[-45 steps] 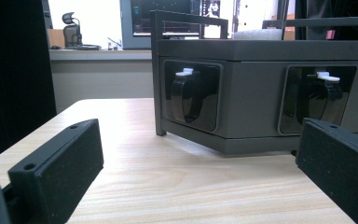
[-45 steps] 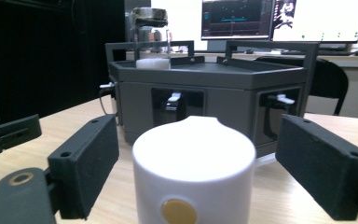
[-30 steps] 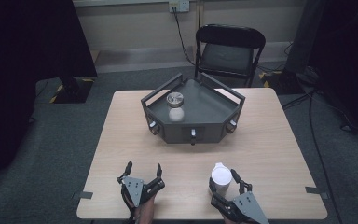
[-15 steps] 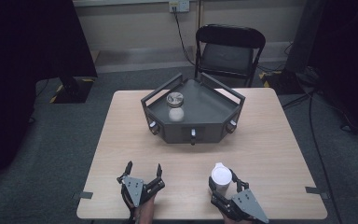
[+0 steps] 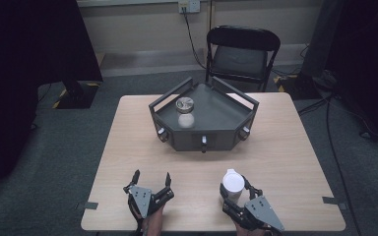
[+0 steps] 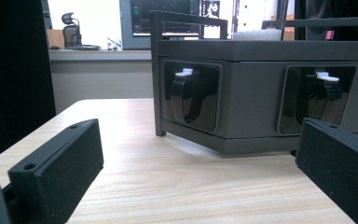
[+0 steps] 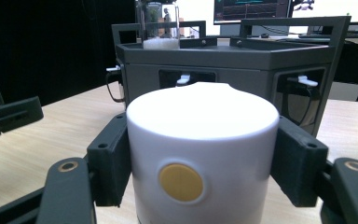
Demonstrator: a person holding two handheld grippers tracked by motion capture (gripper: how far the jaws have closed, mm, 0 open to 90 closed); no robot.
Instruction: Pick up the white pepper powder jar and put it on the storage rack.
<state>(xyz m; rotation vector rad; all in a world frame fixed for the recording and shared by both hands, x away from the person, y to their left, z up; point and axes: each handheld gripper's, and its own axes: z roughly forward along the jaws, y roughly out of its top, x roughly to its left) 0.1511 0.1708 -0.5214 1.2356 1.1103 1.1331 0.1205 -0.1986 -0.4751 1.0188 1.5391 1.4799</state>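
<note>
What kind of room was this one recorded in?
Probably a lab or test room: a bare wooden table on grey carpet, a folding chair, black curtains at the sides, and computer screens behind.

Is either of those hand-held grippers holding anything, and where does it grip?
The right hand-held gripper clamps the white cup by its two sides. The left hand-held gripper is open, holding nothing.

Light wood-grain desk [image 5: 295,147] with a dark grey, angular tray-like unit [image 5: 204,120] standing toward its far edge, near the middle. A white cylindrical container [image 5: 232,185] stands near the front edge, right of centre. Strips of tape [image 5: 90,205] mark the desk's front corners.
</note>
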